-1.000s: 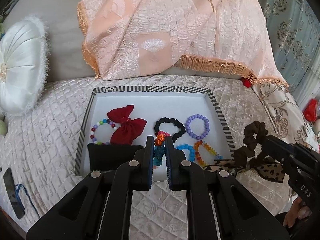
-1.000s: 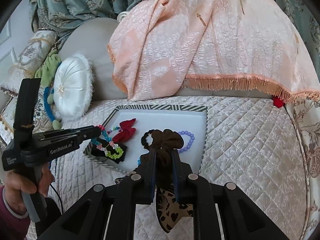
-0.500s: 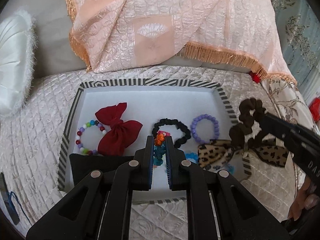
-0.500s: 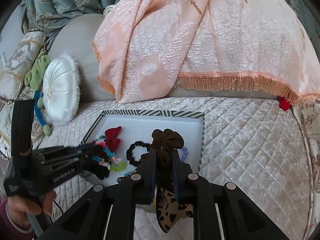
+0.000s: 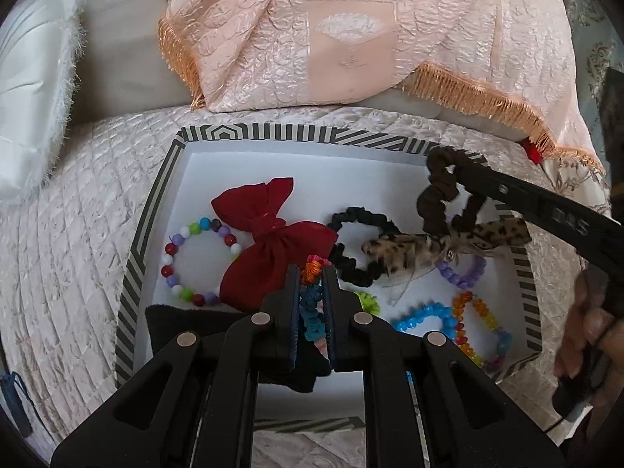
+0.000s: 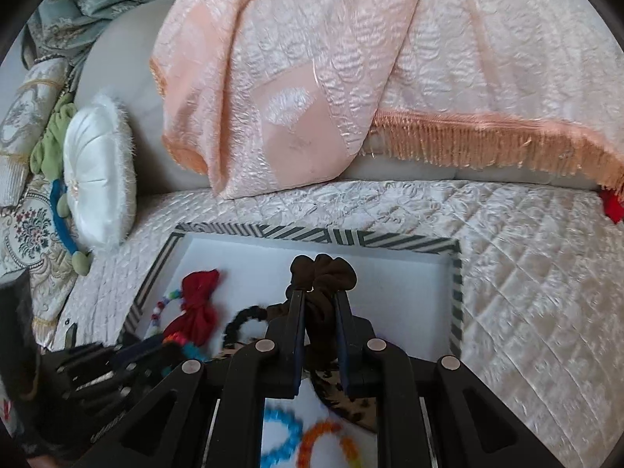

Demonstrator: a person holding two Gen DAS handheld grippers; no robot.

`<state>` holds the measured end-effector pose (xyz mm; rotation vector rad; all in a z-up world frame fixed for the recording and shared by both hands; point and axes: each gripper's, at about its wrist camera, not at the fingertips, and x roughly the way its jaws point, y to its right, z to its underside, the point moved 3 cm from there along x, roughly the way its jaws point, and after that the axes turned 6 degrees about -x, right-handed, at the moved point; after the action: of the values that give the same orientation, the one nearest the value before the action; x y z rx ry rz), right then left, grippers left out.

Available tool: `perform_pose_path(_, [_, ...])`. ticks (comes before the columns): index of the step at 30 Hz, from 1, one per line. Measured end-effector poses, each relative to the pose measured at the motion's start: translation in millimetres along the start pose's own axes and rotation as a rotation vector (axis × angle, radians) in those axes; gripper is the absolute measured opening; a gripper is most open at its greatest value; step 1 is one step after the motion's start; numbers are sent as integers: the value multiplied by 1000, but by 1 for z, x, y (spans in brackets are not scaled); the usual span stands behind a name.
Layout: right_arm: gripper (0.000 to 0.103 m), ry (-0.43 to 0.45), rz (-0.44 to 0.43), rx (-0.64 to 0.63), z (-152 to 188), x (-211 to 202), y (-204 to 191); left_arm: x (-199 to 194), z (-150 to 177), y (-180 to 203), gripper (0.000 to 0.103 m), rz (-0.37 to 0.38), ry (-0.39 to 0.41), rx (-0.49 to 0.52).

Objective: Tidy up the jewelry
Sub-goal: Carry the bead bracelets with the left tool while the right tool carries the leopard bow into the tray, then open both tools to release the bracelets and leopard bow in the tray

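Observation:
A striped-rim tray (image 5: 257,131) with a white floor lies on the quilted sofa seat. In it are a red bow (image 5: 273,241), a multicolour bead bracelet (image 5: 173,261), a black scrunchie (image 5: 362,241), purple (image 5: 464,273), blue (image 5: 425,318) and orange (image 5: 475,312) bead bracelets, and a black cloth (image 5: 187,327). My left gripper (image 5: 312,277) is shut on a multicolour coil bracelet (image 5: 312,304) above the tray's front. My right gripper (image 6: 319,296) is shut on a brown scrunchie with a leopard bow (image 6: 323,273), held over the tray's right half; it also shows in the left wrist view (image 5: 440,202).
A peach fringed throw (image 5: 351,31) hangs over the sofa back behind the tray. A white round cushion (image 6: 97,179) stands at the left. A small red item (image 6: 612,202) lies at the far right of the seat.
Both grippers have moved forward over the tray. The right one has carried the brown scrunchie from beside the tray's right rim to above its right half.

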<state>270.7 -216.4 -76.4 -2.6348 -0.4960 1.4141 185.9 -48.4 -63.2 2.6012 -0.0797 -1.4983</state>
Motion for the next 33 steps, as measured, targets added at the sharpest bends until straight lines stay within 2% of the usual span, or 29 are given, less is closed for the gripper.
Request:
perform_pose_path(6, [13, -8, 64, 25, -4, 26, 12, 9, 0, -3, 10, -2, -6, -2])
perform_pose_path(12, [14, -71, 122, 18, 2, 50, 19, 11, 1, -4, 10, -15, -5, -10])
perform_pose_path(14, [26, -74, 128, 14, 3, 51, 19, 11, 2, -5, 10, -20, -4, -18])
perform_pose_path(15, [41, -68, 126, 13, 4, 49, 18, 11, 2, -6, 10, -21, -1, -22])
perform_pose_path(16, [47, -52, 123, 14, 4, 46, 19, 10, 2, -6, 10, -20, 3, -27])
perform_pose_path(19, [47, -25, 114, 18, 4, 34, 18, 6, 3, -9, 13, -27, 15, -39])
perform_pose_path(20, [47, -19, 113, 17, 4, 28, 17, 5, 3, -9, 15, -30, 16, -43])
perform_pose_path(21, [47, -11, 114, 15, 5, 22, 15, 3, 3, -10, 26, -31, 16, -48])
perform_pose_path(22, [47, -4, 115, 13, 8, 15, 13, 1, 4, -10, 45, -31, 18, -52])
perform_pose_path(24, [47, 3, 110, 14, 13, 3, 10, -7, 6, -11, 62, -27, 39, -64])
perform_pose_path(33, [48, 44, 132, 26, 57, -48, -13, -41, 26, -7, 63, -53, 92, -51])
